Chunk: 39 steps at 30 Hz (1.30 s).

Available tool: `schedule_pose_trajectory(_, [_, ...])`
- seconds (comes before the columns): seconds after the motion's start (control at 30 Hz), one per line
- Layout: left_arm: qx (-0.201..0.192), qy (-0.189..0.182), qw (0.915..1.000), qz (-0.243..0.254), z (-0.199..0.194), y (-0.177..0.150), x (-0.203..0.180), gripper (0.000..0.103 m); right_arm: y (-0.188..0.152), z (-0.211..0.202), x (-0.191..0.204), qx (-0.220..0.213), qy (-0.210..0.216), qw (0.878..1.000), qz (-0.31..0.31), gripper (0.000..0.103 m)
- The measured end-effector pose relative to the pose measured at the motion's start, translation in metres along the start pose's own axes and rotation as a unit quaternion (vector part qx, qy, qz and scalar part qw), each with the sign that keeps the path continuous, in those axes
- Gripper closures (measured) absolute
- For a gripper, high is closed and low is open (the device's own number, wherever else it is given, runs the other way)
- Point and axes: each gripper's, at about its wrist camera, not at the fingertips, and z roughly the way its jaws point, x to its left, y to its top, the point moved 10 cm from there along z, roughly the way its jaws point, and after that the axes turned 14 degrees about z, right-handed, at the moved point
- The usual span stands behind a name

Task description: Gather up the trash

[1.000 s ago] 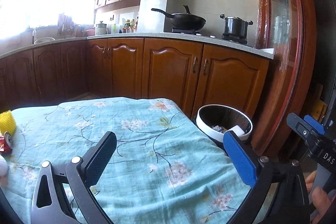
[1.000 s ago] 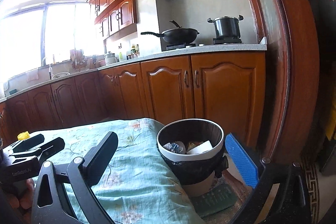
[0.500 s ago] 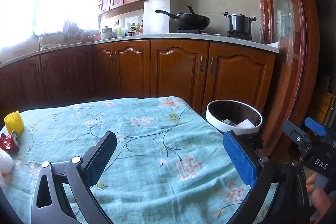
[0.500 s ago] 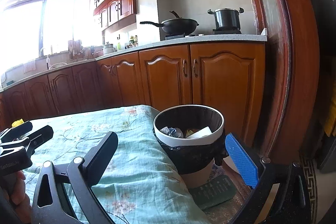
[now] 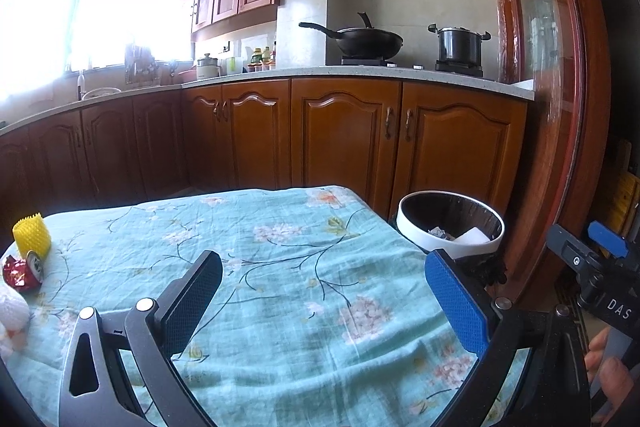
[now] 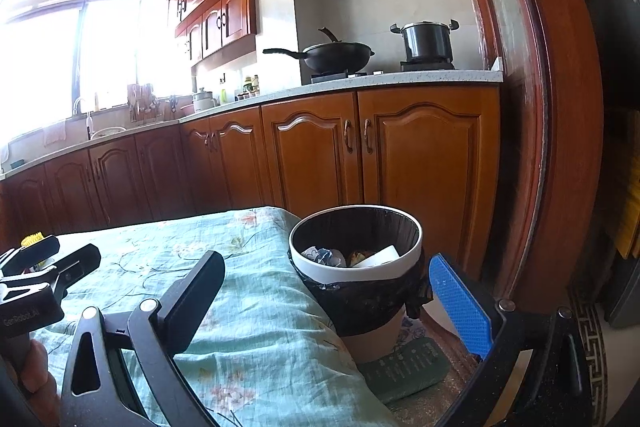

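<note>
Left gripper hovers over the floral tablecloth, jaws spread wide, holding nothing. Right gripper likewise released and empty, near the trash bin. Bin stands on the floor just beside the table's right edge, crumpled paper inside. Far left on the cloth: yellow foam net, crushed red can touching it.
</note>
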Motion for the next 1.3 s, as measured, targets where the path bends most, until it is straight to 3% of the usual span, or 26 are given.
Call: schedule_pose_trajectory(1.3, [-0.008,-0.008,0.9999,0.009,0.009,-0.005,0.012,0.001,-0.003,0.002,0.002,0.004,0.007,1.0,0.006,0.0])
